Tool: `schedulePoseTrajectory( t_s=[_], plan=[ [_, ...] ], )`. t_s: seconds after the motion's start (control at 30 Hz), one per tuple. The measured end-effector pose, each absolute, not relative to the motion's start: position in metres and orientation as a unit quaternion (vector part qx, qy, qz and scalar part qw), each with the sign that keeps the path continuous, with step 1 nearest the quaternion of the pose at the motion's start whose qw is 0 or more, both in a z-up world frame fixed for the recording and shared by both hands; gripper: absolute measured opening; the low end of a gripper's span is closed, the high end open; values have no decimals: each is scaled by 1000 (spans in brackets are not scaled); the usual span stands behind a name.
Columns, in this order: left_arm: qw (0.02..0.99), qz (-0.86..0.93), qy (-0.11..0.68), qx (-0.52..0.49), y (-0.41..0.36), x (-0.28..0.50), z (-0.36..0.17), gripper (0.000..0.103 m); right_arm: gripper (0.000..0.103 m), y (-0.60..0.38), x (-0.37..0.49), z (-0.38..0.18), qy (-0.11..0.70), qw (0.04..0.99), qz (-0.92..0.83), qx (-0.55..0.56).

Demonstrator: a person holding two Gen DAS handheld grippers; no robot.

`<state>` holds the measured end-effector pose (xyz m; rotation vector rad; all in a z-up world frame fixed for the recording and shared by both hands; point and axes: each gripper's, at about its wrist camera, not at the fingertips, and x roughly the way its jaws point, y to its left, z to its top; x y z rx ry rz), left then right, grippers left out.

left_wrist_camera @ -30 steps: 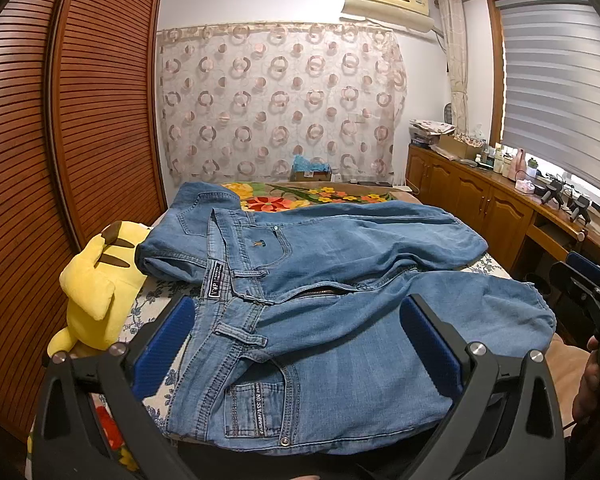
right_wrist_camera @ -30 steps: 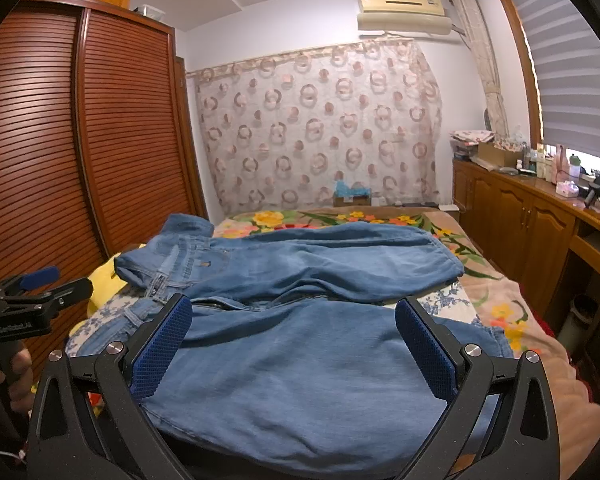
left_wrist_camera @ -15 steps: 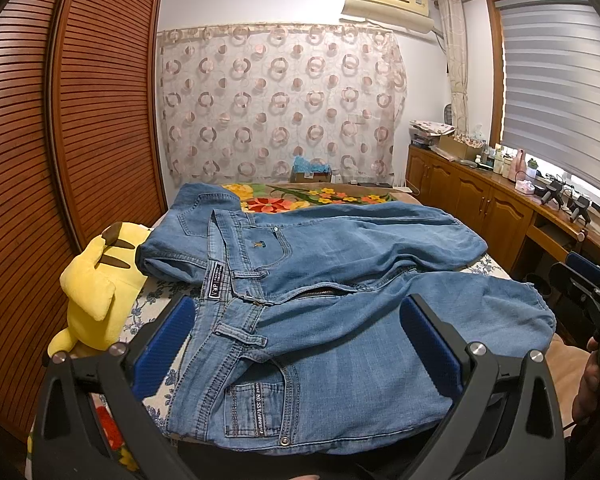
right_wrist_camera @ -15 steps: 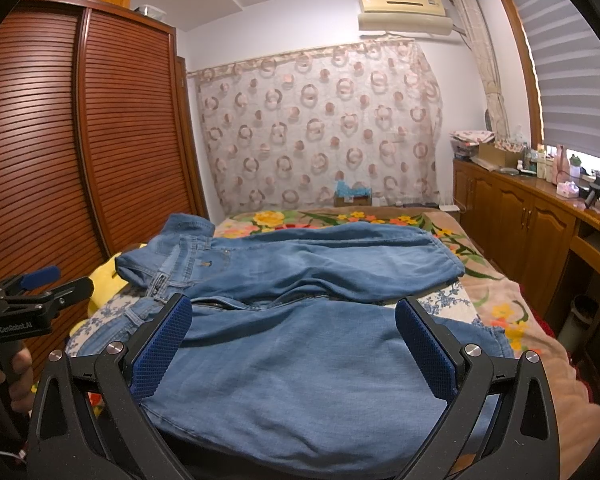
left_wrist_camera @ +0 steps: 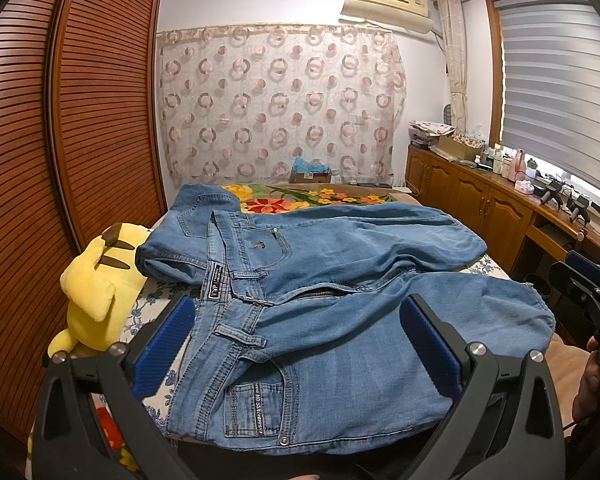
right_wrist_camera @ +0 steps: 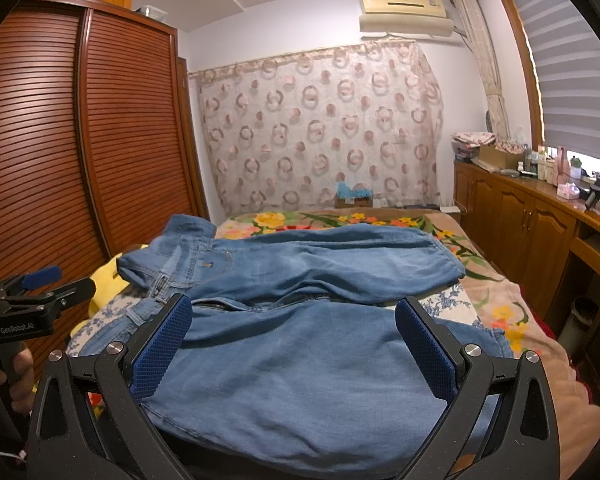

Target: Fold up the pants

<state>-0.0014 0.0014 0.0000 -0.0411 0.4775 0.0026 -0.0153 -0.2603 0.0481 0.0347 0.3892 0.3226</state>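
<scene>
- Both sets of jaws stand spread wide and hold nothing.
- Left gripper [left_wrist_camera: 296, 344] hovers above the waistband end of the jeans [left_wrist_camera: 340, 300], near the yellow plush toy [left_wrist_camera: 96, 280].
- Jeans lie spread on the bed [right_wrist_camera: 512, 304], legs apart and running rightward.
- Right gripper [right_wrist_camera: 296, 344] hangs over the near leg.
- Folding looks not yet begun; the next move probably calls for pinching the near leg's edge at both ends and laying it over the far leg.

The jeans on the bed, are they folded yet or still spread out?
Spread out, not folded: the jeans lie flat on the bed, both legs side by side, waistband open.
</scene>
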Motion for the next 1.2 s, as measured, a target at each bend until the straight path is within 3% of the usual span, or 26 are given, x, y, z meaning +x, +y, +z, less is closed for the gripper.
schedulePoseTrajectory(
  t_s=[0.6, 1.2],
  plan=[
    [967, 9, 255, -24, -11, 3, 5, 103, 103, -261, -7, 41, 221, 961, 164, 5],
    [953, 21, 300, -37, 27, 24, -45, 103, 103, -281, 32, -18, 296, 944, 143, -26]
  ],
)
